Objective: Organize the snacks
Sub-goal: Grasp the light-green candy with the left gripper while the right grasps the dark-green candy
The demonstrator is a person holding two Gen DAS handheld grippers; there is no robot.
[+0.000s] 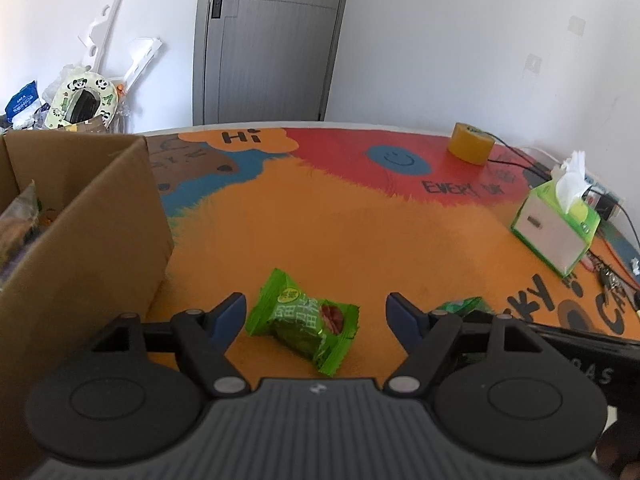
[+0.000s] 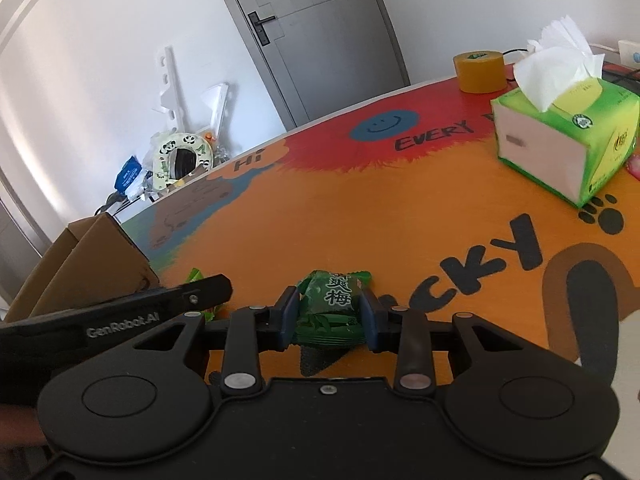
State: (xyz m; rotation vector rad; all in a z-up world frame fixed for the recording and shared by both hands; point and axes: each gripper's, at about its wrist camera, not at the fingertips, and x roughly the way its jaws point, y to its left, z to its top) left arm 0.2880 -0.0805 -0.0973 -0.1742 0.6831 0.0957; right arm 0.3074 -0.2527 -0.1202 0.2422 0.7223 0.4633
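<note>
A bright green snack packet [image 1: 306, 322] with a red picture lies on the orange mat between the fingers of my left gripper [image 1: 316, 312], which is open around it without touching. My right gripper [image 2: 329, 314] is shut on a dark green plum snack packet [image 2: 332, 304] just above the mat; that packet partly shows in the left wrist view [image 1: 460, 306]. A cardboard box [image 1: 80, 232] holding several snacks stands at the left; it also shows in the right wrist view [image 2: 88, 268]. The left gripper's body [image 2: 120, 316] crosses the right wrist view.
A green tissue box [image 1: 556, 228] stands at the right, also in the right wrist view [image 2: 560, 140]. A yellow tape roll [image 1: 470, 144] sits at the far edge. Cables [image 1: 532, 164] lie at the right edge. Clutter sits on the floor by the grey door.
</note>
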